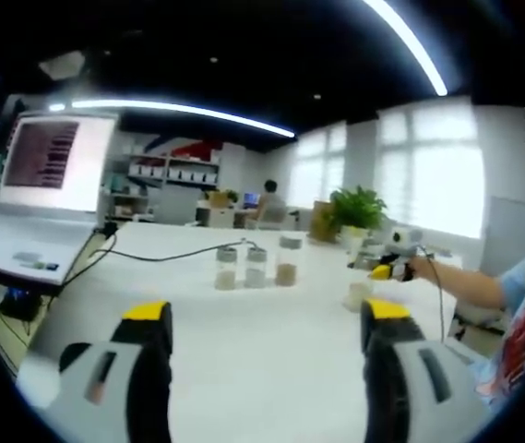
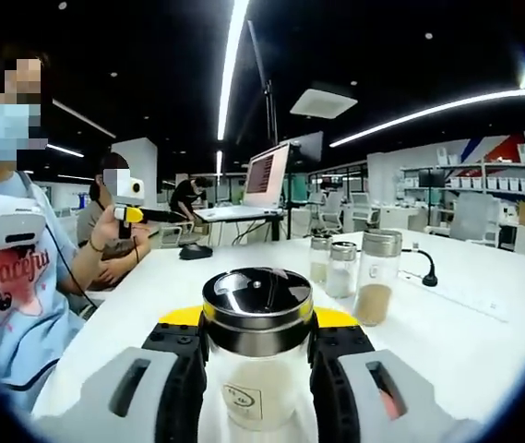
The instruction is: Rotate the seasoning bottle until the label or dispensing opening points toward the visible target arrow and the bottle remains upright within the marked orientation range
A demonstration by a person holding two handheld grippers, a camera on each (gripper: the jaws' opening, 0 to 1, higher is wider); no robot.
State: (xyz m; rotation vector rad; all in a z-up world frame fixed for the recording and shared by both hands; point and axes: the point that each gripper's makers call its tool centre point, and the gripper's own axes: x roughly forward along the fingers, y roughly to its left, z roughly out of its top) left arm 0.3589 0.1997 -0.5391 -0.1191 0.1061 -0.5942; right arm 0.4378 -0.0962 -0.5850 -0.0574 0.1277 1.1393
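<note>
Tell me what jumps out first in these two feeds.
In the right gripper view, the seasoning bottle with its shiny metal lid stands upright and close between the right claw's jaws. Three more jars stand in a row mid-table in the left gripper view, where the left claw hangs open over bare white table.

We are looking across a white table [image 1: 271,323] in an open office. Ceiling light strips [image 1: 179,109] are glowing against the dark ceiling. Bright windows [image 1: 433,166] are shining at 2 o'clock, a plant [image 1: 357,209] before them. Shelves [image 1: 172,173] are lining the far wall at 11 o'clock.
</note>
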